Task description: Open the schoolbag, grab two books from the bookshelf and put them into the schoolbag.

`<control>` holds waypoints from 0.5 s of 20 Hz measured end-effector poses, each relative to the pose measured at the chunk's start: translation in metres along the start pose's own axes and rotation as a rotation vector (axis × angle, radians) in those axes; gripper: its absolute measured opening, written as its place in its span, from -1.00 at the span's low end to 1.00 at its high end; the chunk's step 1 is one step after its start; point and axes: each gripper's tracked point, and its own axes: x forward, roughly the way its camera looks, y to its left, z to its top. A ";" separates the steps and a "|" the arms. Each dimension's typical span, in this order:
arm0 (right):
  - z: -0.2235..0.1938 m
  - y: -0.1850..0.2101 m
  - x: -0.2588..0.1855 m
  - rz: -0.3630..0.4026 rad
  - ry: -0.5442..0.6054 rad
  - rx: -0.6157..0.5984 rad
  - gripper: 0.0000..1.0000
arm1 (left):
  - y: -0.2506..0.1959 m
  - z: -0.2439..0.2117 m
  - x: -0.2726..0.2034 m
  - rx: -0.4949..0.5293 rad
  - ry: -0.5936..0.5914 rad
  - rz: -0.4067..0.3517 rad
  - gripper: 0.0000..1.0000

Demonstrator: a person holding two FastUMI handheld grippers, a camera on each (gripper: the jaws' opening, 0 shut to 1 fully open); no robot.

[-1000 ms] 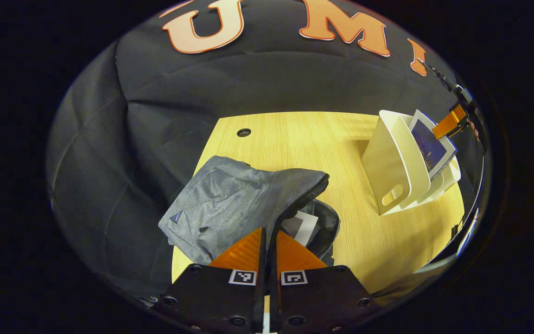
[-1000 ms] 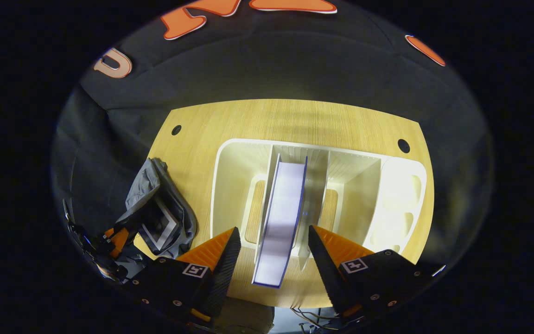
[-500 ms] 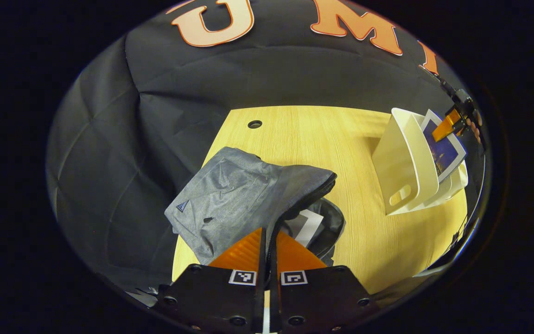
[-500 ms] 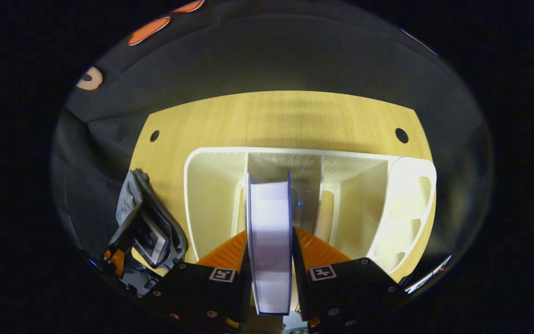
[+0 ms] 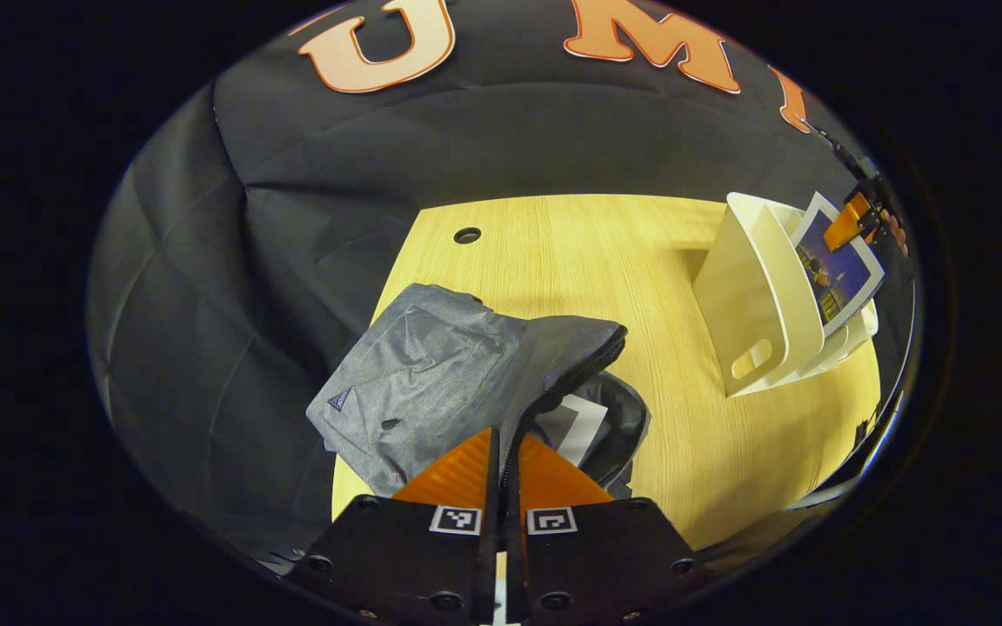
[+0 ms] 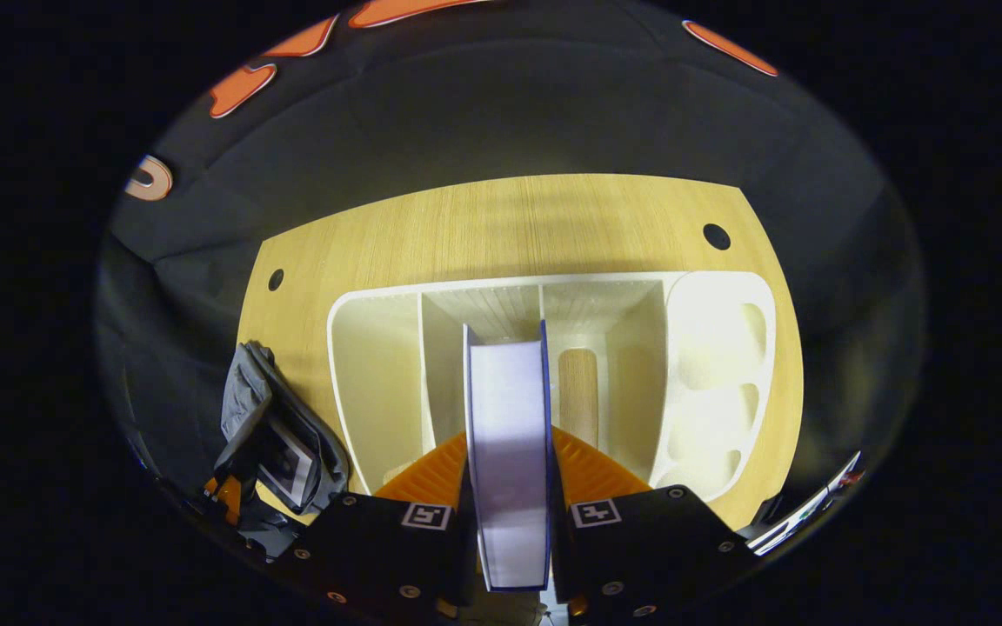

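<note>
now the book [image 6: 508, 469] is pinched by the right claw [image 6: 508, 509] and lifted from the bookshelf [image 6: 718, 365]; the schoolbag's [image 5: 431, 391] flap is held open by the closed left claw [image 5: 501, 474].

bag [image 5: 431, 374]: grey, black zip
rack [image 6: 379, 374]: cream white
book [image 6: 508, 452]: white pages, blue cover edge
table [image 5: 588, 261]: pale wood grain

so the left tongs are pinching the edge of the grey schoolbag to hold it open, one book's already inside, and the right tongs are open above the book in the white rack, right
Not quite: the right tongs are shut on the book, one finger on each cover, as the right gripper view shows. The rest stands: the left tongs pinch the grey schoolbag edge, a book lies inside, and the white rack sits below.
</note>
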 end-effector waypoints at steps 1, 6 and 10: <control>-0.002 0.000 -0.005 -0.006 -0.009 0.008 -0.29 | -0.001 0.000 0.000 0.002 -0.003 -0.014 -0.90; -0.017 0.009 -0.033 -0.020 -0.045 0.059 -0.29 | 0.003 -0.001 0.003 0.042 -0.024 -0.092 -0.90; -0.036 0.018 -0.053 -0.040 -0.081 0.109 -0.29 | 0.012 0.001 0.005 0.094 -0.048 -0.151 -0.90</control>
